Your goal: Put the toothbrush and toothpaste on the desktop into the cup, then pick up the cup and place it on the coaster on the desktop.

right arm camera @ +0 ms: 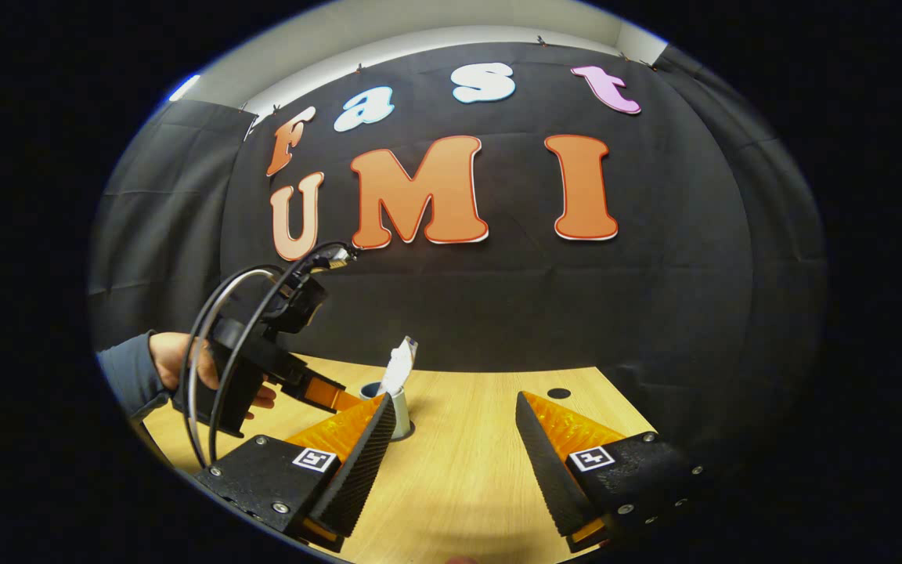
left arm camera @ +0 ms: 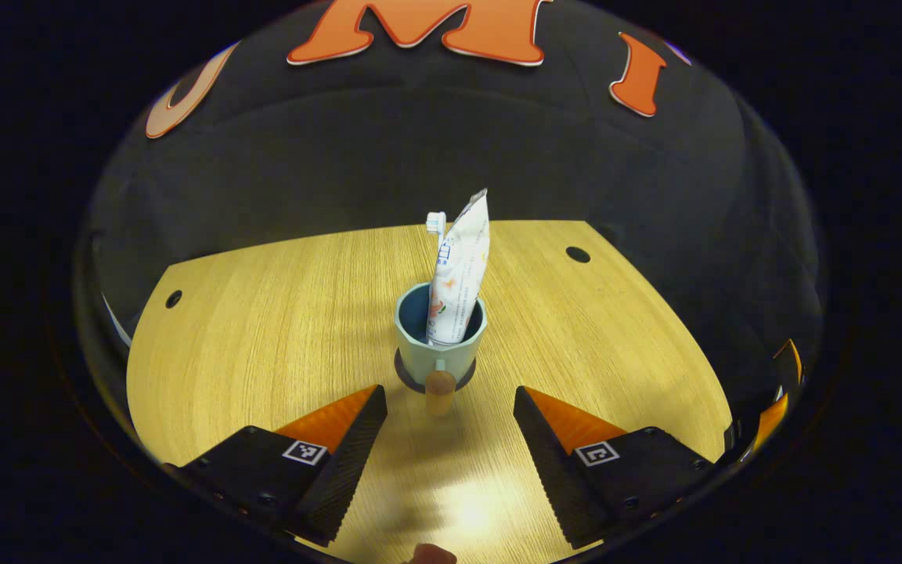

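Item 1: pale blue-green ceramic cup with a round wooden knob handle facing my left gripper view. I see it standing upright on the dark round coaster, whose rim shows under its base, near the middle of the light wood-grain desktop.

Item 2: white printed toothpaste tube, standing in the cup and leaning against its right rim, crimped end up.

Item 3: toothbrush with a white bristle head, upright in the cup just left of the tube; its handle is mostly hidden behind the tube.

Item 4: my left gripper, fingers spread wide, holding nothing, short of the cup and apart from it. In the right gripper view I see it held by a hand in a grey sleeve, black cables looping over it, close beside the cup.

Item 5: my right gripper, fingers spread apart, empty, above the desktop, to the right of the cup.
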Available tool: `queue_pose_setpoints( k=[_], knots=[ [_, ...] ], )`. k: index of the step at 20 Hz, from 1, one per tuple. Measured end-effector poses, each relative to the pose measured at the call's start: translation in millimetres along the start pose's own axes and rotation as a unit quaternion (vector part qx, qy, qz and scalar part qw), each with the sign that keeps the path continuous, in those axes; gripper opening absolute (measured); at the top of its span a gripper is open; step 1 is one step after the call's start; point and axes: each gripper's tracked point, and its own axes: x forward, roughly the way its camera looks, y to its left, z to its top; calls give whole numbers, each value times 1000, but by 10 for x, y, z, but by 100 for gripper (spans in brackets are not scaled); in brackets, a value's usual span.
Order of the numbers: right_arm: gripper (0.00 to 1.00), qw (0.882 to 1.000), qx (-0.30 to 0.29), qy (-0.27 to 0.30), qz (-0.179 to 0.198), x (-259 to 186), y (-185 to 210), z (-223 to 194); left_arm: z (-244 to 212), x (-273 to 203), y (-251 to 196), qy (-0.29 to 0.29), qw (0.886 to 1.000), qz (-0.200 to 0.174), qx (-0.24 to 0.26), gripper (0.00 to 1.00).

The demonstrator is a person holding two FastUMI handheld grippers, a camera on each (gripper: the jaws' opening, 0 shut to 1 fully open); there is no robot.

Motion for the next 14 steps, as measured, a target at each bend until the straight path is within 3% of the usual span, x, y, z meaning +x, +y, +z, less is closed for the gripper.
queue_pose_setpoints(
  k=[5, 8, 11, 14],
  knots=[
    [93, 1000, -4, -21, 3, 20, 357, 150, 138, -548, 310, -117, 991, 43, 55, 98],
    [92, 999, -15, -37, 8, 26, 539, 205, 129, -837, 490, -158, 984, 61, 47, 98],
    [93, 999, -18, -41, 6, 82, 676, 183, 62, -1107, 812, -200, 972, 115, 47, 97],
    [93, 998, -21, -51, 4, 89, 813, 193, -120, -1326, 1027, -232, 962, 138, 42, 98]
  ],
)
